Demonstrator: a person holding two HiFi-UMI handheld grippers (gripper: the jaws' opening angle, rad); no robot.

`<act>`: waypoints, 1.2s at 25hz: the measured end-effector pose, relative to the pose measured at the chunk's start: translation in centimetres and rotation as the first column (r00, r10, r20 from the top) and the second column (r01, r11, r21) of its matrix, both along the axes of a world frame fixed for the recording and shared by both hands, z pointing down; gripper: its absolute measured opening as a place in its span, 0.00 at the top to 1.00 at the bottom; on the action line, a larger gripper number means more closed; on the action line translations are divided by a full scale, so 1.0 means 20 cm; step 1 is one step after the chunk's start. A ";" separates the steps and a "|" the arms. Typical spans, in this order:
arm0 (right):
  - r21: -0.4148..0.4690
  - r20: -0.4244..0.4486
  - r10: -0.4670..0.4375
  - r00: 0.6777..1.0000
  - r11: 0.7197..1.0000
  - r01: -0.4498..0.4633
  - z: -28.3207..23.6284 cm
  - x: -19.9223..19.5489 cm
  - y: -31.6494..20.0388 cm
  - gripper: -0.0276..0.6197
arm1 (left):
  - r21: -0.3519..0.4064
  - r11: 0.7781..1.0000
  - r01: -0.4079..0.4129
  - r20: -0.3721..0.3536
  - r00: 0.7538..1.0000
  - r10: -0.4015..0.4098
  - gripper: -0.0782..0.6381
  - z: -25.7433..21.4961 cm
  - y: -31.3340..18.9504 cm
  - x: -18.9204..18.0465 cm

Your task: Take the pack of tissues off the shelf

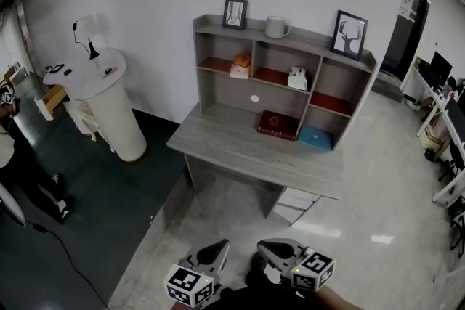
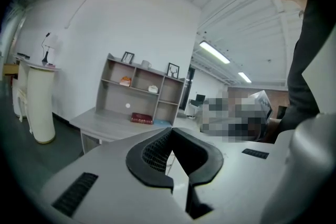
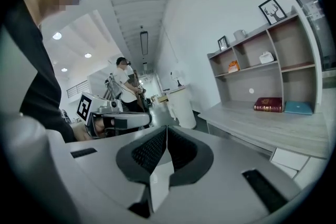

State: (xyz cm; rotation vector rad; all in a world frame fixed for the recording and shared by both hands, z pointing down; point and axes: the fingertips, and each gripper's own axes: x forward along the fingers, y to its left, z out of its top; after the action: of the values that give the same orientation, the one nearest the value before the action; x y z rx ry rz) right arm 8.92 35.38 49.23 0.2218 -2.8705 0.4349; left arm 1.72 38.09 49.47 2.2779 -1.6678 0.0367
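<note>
In the middle upper compartment of the shelf [image 1: 312, 46], the pack of tissues [image 1: 296, 78] sits toward the right side on a red-brown board; it also shows small and white in the left gripper view [image 2: 153, 89] and the right gripper view [image 3: 266, 57]; an orange object [image 1: 241, 65] lies in the compartment to its left. On top of the shelf stand a white mug [image 1: 276, 27] and two framed pictures, one far left [image 1: 235, 13] and one far right [image 1: 350, 33]. Below, on the desk [image 1: 232, 145], a dark red book [image 1: 277, 124] and a blue item [image 1: 315, 136] lie side by side against the shelf's back. A white round stand [image 1: 109, 105] is left of the desk. Well apart from the desk, at the near edge of the head view, the left gripper [image 1: 216, 249] and the right gripper [image 1: 266, 247] hang side by side over the pale floor; each has its jaws closed together with nothing between them, as each gripper's own view shows.
</note>
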 end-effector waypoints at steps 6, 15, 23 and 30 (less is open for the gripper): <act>-0.008 0.035 -0.032 0.999 0.999 0.033 -0.03 -0.09 -0.27 0.93 | -0.007 0.999 0.043 -0.011 0.999 -0.043 0.87 -0.04 -0.20 -0.05; -0.006 0.063 -0.154 0.986 0.988 0.154 -0.07 -0.28 -0.61 0.93 | -0.026 0.991 0.132 0.037 0.991 -0.131 0.87 -0.10 -0.55 -0.21; -0.031 0.072 -0.110 0.991 0.993 0.113 -0.04 -0.15 -0.95 0.93 | -0.052 0.997 0.059 0.048 0.997 -0.056 0.87 -0.08 -0.90 -0.04; -0.062 0.074 -0.012 0.997 0.998 0.016 0.00 0.04 -1.18 0.93 | -0.069 0.998 -0.007 0.063 0.998 0.011 0.87 -0.08 -1.13 0.09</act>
State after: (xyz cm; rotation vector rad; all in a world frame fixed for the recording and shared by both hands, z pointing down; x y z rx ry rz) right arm 9.64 11.86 49.31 0.1780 -2.9225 0.5402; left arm 3.46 15.40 47.78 2.2549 -1.6609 0.1683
